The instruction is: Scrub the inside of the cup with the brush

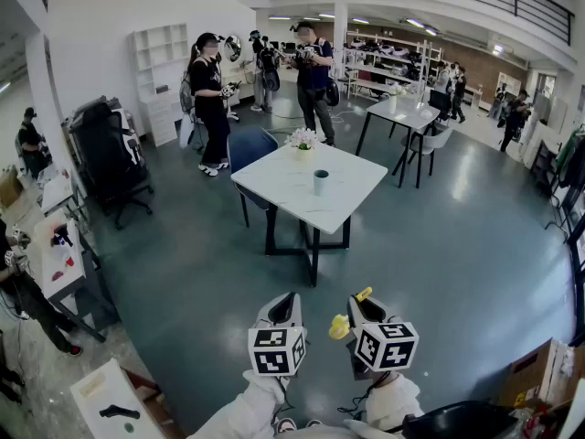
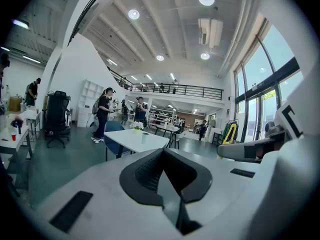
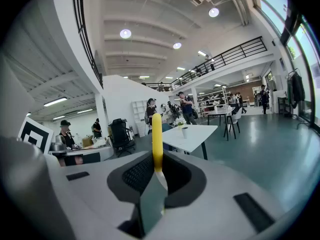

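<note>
A grey cup [image 1: 321,182] stands on the white square table [image 1: 283,190] some way ahead, with a small flower pot [image 1: 302,140] near the table's far corner. Both grippers hang in the air well short of the table, side by side. My left gripper [image 1: 291,298] is shut with nothing in it; in the left gripper view its jaws [image 2: 162,153] meet, and the cup [image 2: 143,137] shows small and far off. My right gripper [image 1: 358,302] is shut on a yellow brush [image 3: 157,139], whose handle sticks out upright past the jaws. The cup [image 3: 184,132] is distant there too.
A blue chair [image 1: 249,146] stands at the table's far left side. Several people [image 1: 210,99] stand beyond it. A black office chair [image 1: 108,154] and a cluttered desk [image 1: 57,263] are at the left, another white table [image 1: 407,112] behind, and a cardboard box [image 1: 535,373] at the lower right.
</note>
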`<act>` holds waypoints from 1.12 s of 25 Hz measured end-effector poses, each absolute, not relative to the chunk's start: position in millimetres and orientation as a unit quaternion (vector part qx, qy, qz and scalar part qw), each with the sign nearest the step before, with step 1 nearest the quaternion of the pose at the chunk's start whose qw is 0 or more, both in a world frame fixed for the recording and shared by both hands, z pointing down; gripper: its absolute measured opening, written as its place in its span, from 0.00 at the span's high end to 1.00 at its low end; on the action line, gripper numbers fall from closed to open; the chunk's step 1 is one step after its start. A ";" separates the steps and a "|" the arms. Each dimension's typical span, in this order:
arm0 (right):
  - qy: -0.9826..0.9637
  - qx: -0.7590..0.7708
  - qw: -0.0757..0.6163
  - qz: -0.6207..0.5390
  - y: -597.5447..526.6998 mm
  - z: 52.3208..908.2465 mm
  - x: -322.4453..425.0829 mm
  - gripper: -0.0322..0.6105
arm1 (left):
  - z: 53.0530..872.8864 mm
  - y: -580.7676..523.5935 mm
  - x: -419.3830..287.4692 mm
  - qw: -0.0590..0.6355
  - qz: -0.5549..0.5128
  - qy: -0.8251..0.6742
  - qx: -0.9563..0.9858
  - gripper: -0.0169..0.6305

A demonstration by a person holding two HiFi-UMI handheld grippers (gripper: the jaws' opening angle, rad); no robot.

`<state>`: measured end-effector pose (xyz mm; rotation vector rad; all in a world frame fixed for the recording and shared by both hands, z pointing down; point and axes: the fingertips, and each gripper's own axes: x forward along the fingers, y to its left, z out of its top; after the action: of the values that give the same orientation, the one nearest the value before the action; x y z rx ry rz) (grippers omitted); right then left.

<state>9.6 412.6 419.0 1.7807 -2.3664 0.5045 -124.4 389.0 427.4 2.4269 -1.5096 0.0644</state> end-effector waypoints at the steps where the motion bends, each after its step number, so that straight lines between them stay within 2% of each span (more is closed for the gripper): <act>1: -0.786 0.591 0.069 0.167 412.7 419.4 9.2 0.79 | 427.8 389.1 -124.8 0.141 0.022 -0.523 0.840 0.96; 19: -0.779 0.595 0.057 0.190 413.4 427.6 -36.1 0.79 | 443.3 381.8 -175.0 0.143 0.036 -0.520 0.841 0.96; 28: -0.772 0.599 0.061 0.203 396.0 439.4 -34.5 0.79 | 459.8 364.4 -183.0 0.149 0.052 -0.523 0.838 0.96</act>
<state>-34.5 396.0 439.4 1.8116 -2.3365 0.6130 -183.0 364.4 459.8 2.4085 -1.5029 0.1489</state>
